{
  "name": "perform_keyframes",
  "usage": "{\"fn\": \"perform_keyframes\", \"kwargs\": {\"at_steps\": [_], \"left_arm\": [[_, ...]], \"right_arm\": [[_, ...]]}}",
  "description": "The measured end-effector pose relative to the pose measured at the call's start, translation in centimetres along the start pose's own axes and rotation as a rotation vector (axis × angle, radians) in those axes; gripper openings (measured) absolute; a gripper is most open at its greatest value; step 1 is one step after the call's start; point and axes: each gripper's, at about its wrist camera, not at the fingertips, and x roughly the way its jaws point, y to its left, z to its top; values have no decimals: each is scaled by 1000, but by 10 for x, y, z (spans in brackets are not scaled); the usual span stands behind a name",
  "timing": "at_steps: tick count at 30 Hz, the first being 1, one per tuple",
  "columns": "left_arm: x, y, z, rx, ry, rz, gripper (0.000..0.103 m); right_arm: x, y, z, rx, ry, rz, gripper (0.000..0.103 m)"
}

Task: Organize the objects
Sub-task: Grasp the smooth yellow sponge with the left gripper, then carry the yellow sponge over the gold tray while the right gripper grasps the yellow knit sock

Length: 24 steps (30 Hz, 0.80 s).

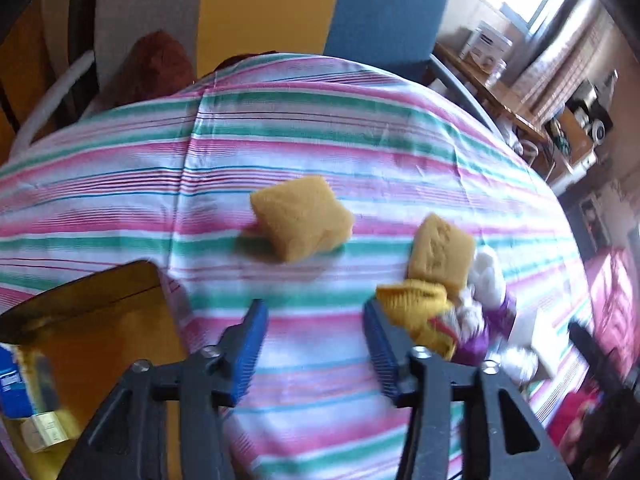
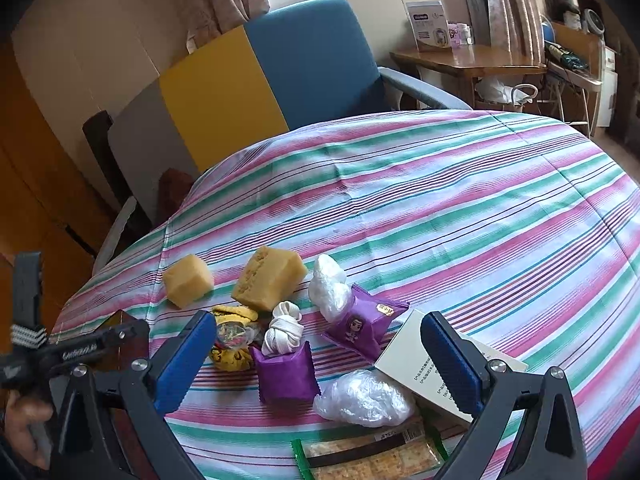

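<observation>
Left hand-held gripper [image 1: 316,330] open (ribbed blue pads); 2 porous sponge blocks [image 1: 302,222].

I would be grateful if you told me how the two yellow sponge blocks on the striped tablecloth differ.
In the right wrist view, the smaller yellow sponge block looks compact and smooth, while the larger yellow sponge block is longer with a rough, pitted face. The smaller block lies alone on the striped tablecloth; the larger block sits by the white cord bundle. Both are the same yellow foam and lie free of the grippers.
</observation>
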Motion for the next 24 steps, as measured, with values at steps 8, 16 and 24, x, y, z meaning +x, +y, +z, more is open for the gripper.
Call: {"fn": "perform_keyframes", "kwargs": {"at_steps": [8,16,24], "left_arm": [[53,8,48,-149,41,43,79],[81,2,56,-138,66,116,64],[35,-25,4,45,-34,72,62]], "right_arm": [[2,-7,2,39,10,28,103],[1,-22,5,114,-1,27,103],[-6,-61,9,311,-23,42,103]]}}
